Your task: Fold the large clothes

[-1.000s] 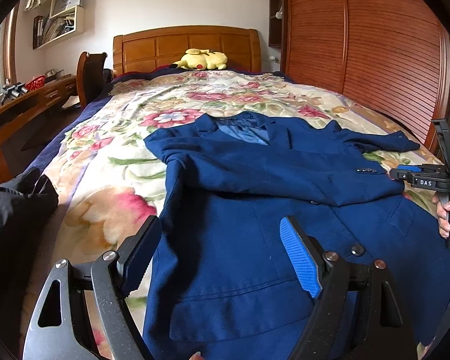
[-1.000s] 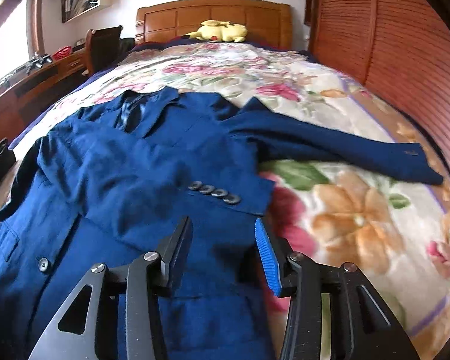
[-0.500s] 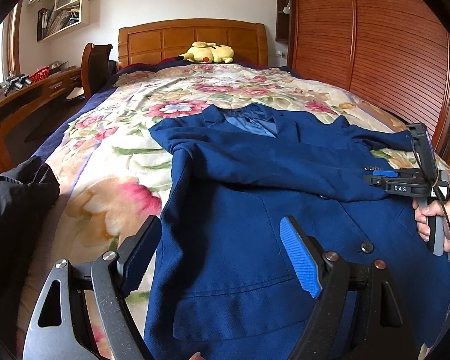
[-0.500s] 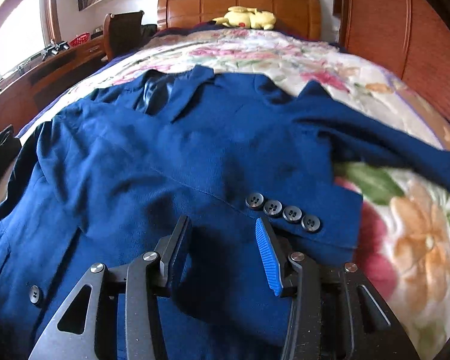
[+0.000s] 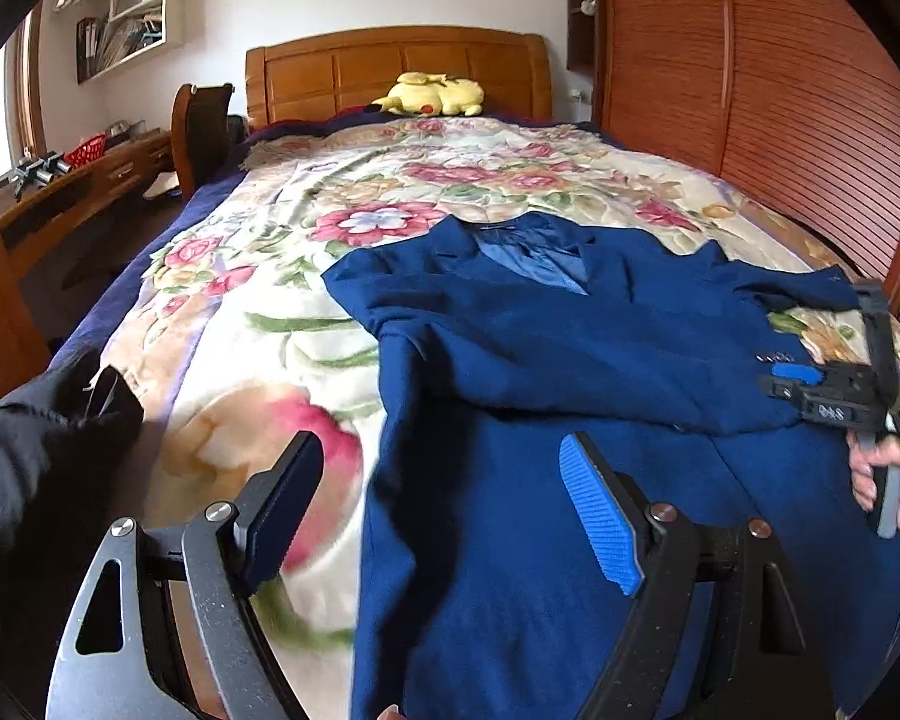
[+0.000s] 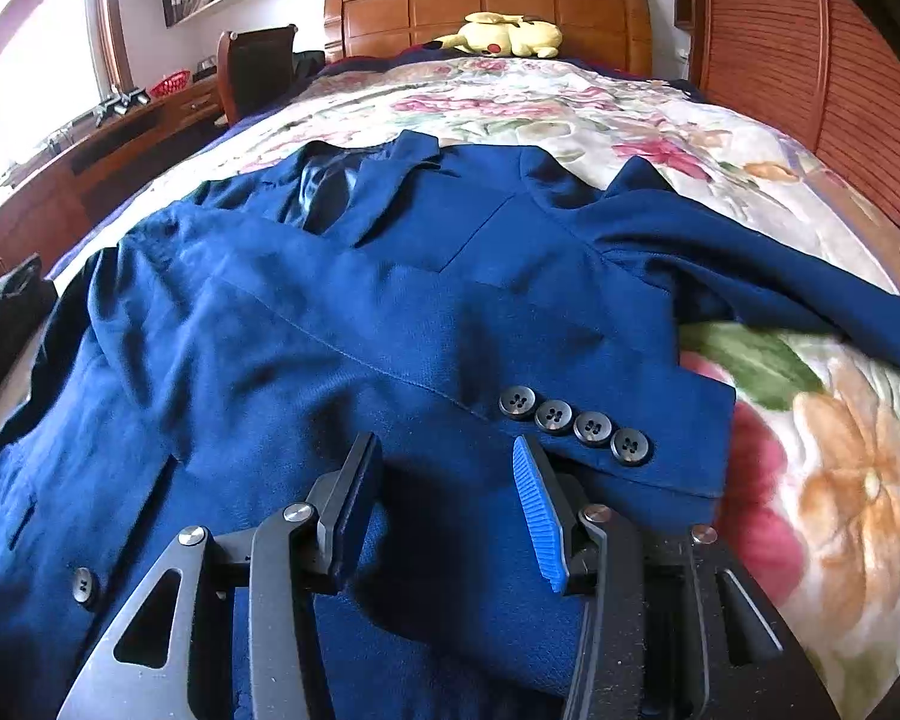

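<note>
A blue blazer (image 5: pixel 540 360) lies face up on the floral bedspread, collar toward the headboard. One sleeve is folded across its chest, with the cuff and its buttons (image 6: pixel 573 423) just ahead of my right gripper (image 6: pixel 444 504), which is open and low over the jacket front (image 6: pixel 330 330). The other sleeve (image 6: pixel 780 276) stretches out to the right. My left gripper (image 5: pixel 438 516) is open and empty above the jacket's left edge. The right gripper also shows in the left wrist view (image 5: pixel 828 390), held by a hand.
The floral bedspread (image 5: pixel 270 324) covers a wooden bed with a headboard (image 5: pixel 396 69) and a yellow plush toy (image 5: pixel 432 96). A slatted wooden wall (image 5: pixel 810 120) runs along the right. A desk and chair (image 5: pixel 201 126) stand at the left. Dark cloth (image 5: pixel 36 450) lies at the near left.
The right gripper has moved left and closer to the folded sleeve cuff. The left gripper has shifted left toward the jacket's edge. Both stay open.
</note>
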`<state>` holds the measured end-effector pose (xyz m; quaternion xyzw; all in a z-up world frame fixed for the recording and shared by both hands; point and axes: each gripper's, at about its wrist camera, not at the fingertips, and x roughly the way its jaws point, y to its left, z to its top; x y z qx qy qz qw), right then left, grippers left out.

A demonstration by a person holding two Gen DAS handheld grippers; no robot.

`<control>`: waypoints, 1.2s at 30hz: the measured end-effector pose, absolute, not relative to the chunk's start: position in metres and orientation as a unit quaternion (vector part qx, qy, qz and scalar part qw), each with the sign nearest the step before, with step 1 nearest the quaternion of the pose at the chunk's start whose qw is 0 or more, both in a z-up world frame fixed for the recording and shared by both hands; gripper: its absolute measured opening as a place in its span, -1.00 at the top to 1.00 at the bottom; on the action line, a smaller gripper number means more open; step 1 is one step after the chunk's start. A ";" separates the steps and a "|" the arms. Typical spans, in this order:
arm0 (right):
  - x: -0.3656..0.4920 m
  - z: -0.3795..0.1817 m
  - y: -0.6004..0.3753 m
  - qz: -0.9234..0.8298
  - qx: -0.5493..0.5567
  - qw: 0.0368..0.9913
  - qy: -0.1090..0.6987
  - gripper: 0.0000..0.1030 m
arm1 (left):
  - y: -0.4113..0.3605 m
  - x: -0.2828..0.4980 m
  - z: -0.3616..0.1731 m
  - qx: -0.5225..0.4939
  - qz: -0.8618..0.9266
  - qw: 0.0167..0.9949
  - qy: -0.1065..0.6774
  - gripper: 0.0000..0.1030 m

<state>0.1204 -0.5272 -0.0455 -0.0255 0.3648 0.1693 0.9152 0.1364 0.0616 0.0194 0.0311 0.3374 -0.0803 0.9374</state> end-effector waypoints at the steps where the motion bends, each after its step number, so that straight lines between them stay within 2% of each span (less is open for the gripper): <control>1: 0.121 -0.046 -0.528 0.170 -0.025 0.915 0.366 0.07 | 0.062 0.145 0.020 0.033 -0.078 0.936 0.341 -0.59; 11: 0.114 -0.042 -0.528 0.170 -0.024 0.918 0.358 0.07 | 0.051 0.236 0.011 0.034 -0.062 0.924 0.375 -0.59; 19: 0.113 -0.042 -0.528 0.173 -0.021 0.917 0.358 0.07 | 0.051 0.264 -0.012 0.031 -0.052 0.914 0.402 -0.59; 22: 0.112 -0.041 -0.528 0.174 -0.022 0.918 0.356 0.07 | 0.052 0.263 -0.017 0.029 -0.054 0.913 0.404 -0.33; 24: 0.111 -0.041 -0.528 0.173 -0.022 0.918 0.356 0.07 | 0.053 0.263 -0.018 0.026 -0.058 0.911 0.407 -0.04; 27: 0.111 -0.041 -0.528 0.173 -0.020 0.919 0.355 0.07 | 0.052 0.262 -0.020 0.030 -0.060 0.910 0.410 0.26; 30: 0.109 -0.039 -0.528 0.174 -0.019 0.920 0.351 0.07 | 0.048 0.260 -0.022 0.045 -0.062 0.906 0.416 0.51; 33: 0.108 -0.037 -0.528 0.176 -0.019 0.922 0.345 0.07 | 0.047 0.257 -0.022 0.058 -0.061 0.906 0.414 0.69; 36: 0.105 -0.035 -0.529 0.179 -0.020 0.924 0.337 0.07 | 0.048 0.250 -0.018 0.071 -0.055 0.912 0.401 0.78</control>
